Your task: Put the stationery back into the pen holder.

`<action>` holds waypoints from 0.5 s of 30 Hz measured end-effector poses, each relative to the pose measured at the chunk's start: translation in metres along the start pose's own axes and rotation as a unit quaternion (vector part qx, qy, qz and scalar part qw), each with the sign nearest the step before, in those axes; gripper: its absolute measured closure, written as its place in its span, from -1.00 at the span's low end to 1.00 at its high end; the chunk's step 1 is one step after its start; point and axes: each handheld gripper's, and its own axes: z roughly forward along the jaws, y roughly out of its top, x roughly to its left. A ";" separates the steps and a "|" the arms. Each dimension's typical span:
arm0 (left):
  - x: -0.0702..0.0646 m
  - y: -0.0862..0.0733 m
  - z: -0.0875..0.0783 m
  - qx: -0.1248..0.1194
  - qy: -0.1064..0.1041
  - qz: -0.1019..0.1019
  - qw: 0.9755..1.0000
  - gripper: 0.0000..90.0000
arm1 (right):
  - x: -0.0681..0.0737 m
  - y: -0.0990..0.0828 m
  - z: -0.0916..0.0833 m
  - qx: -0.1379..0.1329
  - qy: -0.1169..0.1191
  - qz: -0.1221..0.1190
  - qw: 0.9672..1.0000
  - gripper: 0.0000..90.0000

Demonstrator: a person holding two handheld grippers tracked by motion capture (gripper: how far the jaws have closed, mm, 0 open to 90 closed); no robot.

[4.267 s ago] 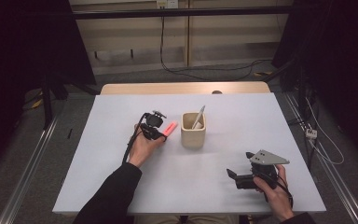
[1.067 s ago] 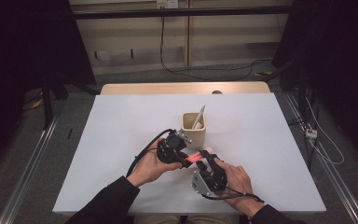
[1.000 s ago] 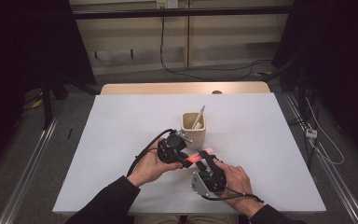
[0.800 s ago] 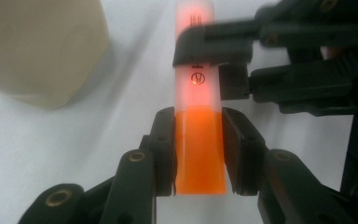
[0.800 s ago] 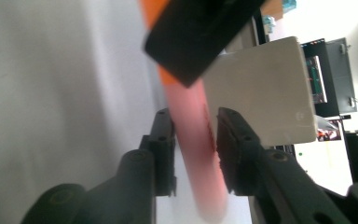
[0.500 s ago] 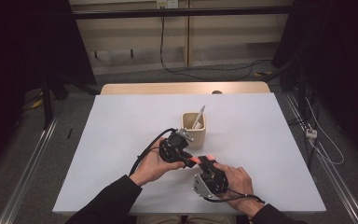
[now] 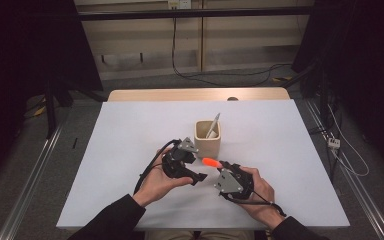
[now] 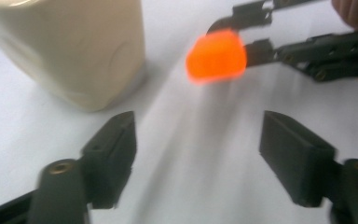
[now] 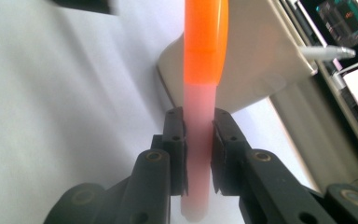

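The right gripper [image 7: 221, 167] sits toward the near edge of the white table [image 7: 130, 130], a little right of the middle, and its jaws are clenched on a pink pen with an orange cap [image 7: 210, 162]. In the right gripper view the two black jaws press against the pale pink barrel on both sides, low on the pen [image 9: 200, 107], and the orange cap end sticks out beyond them toward the beige cup [image 9: 256, 56]. In the high view the cap points away from the right hand [image 7: 257, 187], toward the far left, and lies just in front of the cup [image 7: 207, 140], apart from it.

The left gripper [image 7: 197, 177] is held by the left hand [image 7: 157, 180] just beside the right one, near the middle of the table's near half. Its jaws are released: the left gripper view shows them spread wide over bare table, gripping nothing, with the blurred orange cap [image 8: 216, 56] beyond them and the cup [image 8: 74, 46] to one side.

The cup stands upright near the table's centre, and a white pen [image 7: 213, 125] leans inside it, its tip rising above the rim.
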 end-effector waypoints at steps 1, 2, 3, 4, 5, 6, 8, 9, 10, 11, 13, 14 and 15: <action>0.000 -0.003 -0.001 -0.005 0.003 -0.002 1.000 -0.43 | -0.002 0.000 -0.001 0.000 0.006 0.014 1.000 0.74; 0.001 -0.005 -0.003 -0.009 0.006 -0.001 1.000 -0.46 | -0.004 0.000 -0.001 0.000 0.008 0.026 1.000 0.74; 0.002 -0.008 -0.004 -0.006 0.012 -0.001 1.000 -0.49 | -0.005 0.000 -0.001 0.000 0.008 0.035 0.999 0.74; 0.002 -0.009 -0.004 -0.001 0.014 0.001 1.000 -0.52 | -0.007 0.000 -0.001 -0.002 0.016 0.055 0.998 0.74; 0.004 -0.013 -0.004 -0.003 0.014 -0.003 1.000 -0.58 | -0.008 0.000 -0.001 -0.002 0.019 0.064 0.998 0.74; 0.005 -0.015 -0.005 -0.007 0.015 -0.008 1.000 -0.64 | -0.010 0.000 -0.001 -0.003 0.023 0.081 0.996 0.74; 0.007 -0.021 -0.006 -0.018 0.027 -0.014 0.999 -0.69 | -0.013 -0.001 0.000 -0.007 0.032 0.109 0.993 0.74; 0.008 -0.023 -0.007 -0.021 0.032 -0.018 0.999 -0.73 | -0.015 -0.001 0.000 -0.009 0.036 0.121 0.992 0.74; 0.009 -0.026 -0.009 -0.027 0.036 -0.022 0.999 -0.76 | -0.016 -0.002 -0.001 -0.011 0.038 0.132 0.990 0.74; 0.010 -0.028 -0.011 -0.033 0.039 -0.023 0.998 -0.76 | -0.018 -0.002 -0.001 -0.014 0.040 0.143 0.989 0.74; 0.013 -0.033 -0.016 -0.047 0.040 -0.031 0.998 -0.78 | -0.022 -0.003 -0.003 -0.022 0.043 0.163 0.985 0.74; 0.014 -0.035 -0.018 -0.052 0.043 -0.036 0.997 -0.80 | -0.024 -0.003 -0.003 -0.025 0.045 0.173 0.984 0.74; 0.016 -0.037 -0.021 -0.061 0.044 -0.039 0.996 -0.81 | -0.026 -0.003 -0.004 -0.027 0.046 0.179 0.982 0.74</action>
